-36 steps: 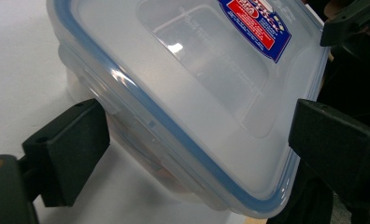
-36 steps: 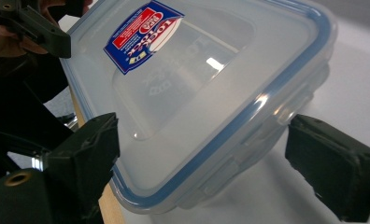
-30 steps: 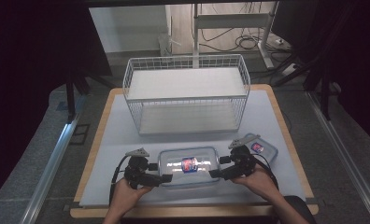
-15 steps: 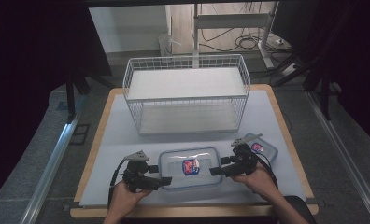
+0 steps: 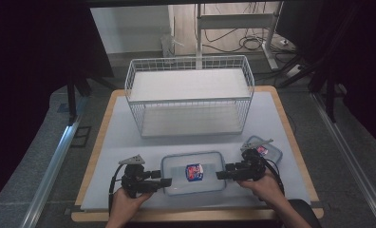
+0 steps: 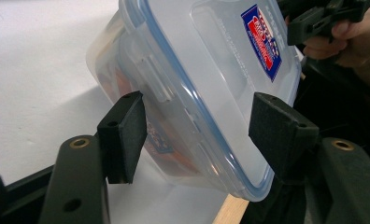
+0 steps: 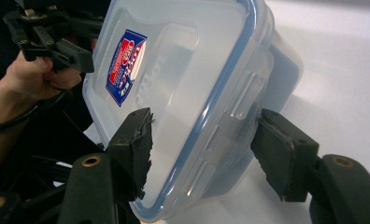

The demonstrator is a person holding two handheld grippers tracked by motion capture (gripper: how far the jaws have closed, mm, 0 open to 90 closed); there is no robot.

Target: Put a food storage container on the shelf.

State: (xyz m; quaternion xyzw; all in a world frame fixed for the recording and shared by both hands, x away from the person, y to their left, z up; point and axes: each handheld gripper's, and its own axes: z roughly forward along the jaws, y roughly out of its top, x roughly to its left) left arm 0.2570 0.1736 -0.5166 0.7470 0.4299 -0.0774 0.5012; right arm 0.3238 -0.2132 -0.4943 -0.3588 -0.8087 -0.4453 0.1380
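Clear lidded container (image 5: pixel 193 172) lies flat on the white mat, in front of the wire basket (image 5: pixel 190 97) and near the table's front edge. A smaller lidded box (image 5: pixel 263 150) sits just right of the container.

Left gripper (image 5: pixel 166 182) is at the container's left end, right gripper (image 5: pixel 221 175) at its right end. Both have just been closing, each with one end of the container between its jaws.

In the left gripper view, one pad (image 6: pixel 127 133) meets the container (image 6: pixel 197 88) wall and the other stands at the lid rim. Grip not confirmed; jaws partly closed.

In the right gripper view, the container's (image 7: pixel 192 93) end lies between the pads (image 7: pixel 135 147); contact looks light at best.

Judgement: seat both pairs squarely across lid and base, close evenly, then lift level. An uneven squeeze could tip it or pop the lid clips.
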